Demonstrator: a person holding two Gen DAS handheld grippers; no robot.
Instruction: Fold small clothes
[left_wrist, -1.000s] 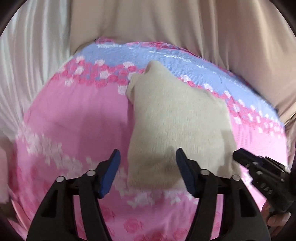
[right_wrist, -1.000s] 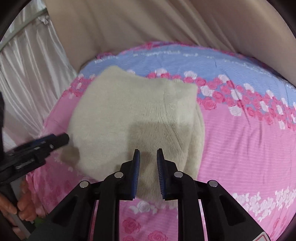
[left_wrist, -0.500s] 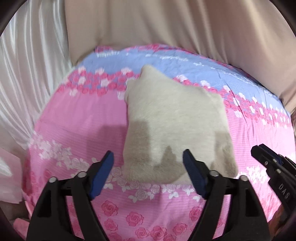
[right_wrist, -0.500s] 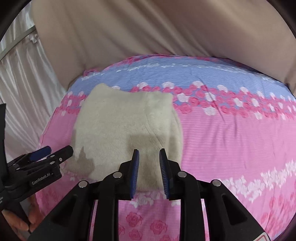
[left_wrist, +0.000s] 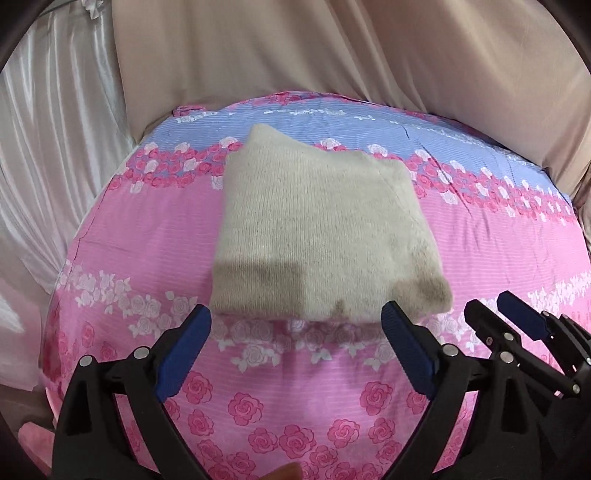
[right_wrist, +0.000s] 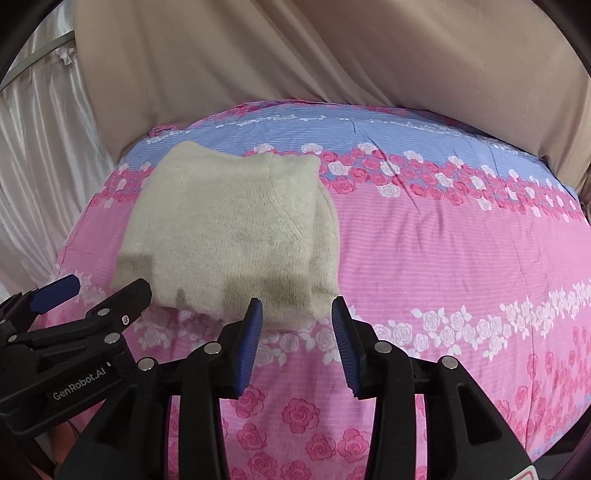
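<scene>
While opening, both empty: left hand-held gripper (left_wrist: 295, 325) wide, right hand-held gripper (right_wrist: 297, 314) partway; folded cream knitted garment (left_wrist: 317, 236) flat on pink rose-print bed sheet (left_wrist: 147, 236), untouched.

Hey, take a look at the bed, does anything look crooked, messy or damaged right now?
Nothing stands out. The cream knit garment lies folded in a neat block on the floral sheet, held by neither hand-held gripper. Dark patches along its near edge look like shadows.
</scene>
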